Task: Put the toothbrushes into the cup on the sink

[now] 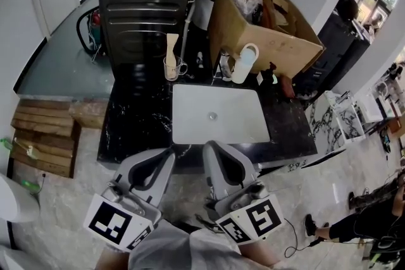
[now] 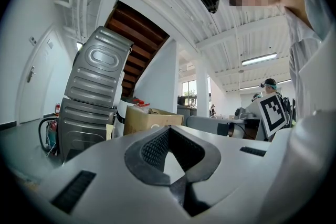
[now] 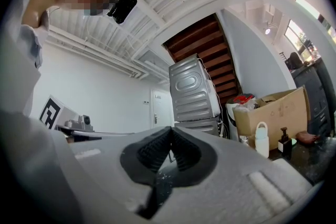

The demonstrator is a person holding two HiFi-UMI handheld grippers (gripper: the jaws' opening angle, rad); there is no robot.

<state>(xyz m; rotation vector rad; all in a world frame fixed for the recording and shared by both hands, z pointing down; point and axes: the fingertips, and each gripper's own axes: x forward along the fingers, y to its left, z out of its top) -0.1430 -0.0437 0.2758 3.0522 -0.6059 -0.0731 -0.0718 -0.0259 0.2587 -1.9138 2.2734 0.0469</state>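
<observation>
A clear glass cup [image 1: 171, 68] stands on the black counter behind the left corner of the white sink [image 1: 190, 129]. A pale, flat toothbrush-like piece [image 1: 171, 43] sticks up out of the cup. Both grippers hang low, in front of the counter's near edge and close to the person's body. My left gripper [image 1: 169, 152] [image 2: 168, 128] is shut, its tips together with nothing between them. My right gripper [image 1: 211, 147] [image 3: 170, 131] is likewise shut and empty. No loose toothbrush shows on the counter.
A white jug [image 1: 243, 63] [image 3: 261, 139] and a dark pump bottle [image 3: 284, 143] stand behind the sink. A big cardboard box [image 1: 262, 28] fills the back right. Stacked grey washing machines [image 1: 142, 3] [image 2: 94, 92] rise behind the cup. Wooden pallets [image 1: 44, 136] lie left.
</observation>
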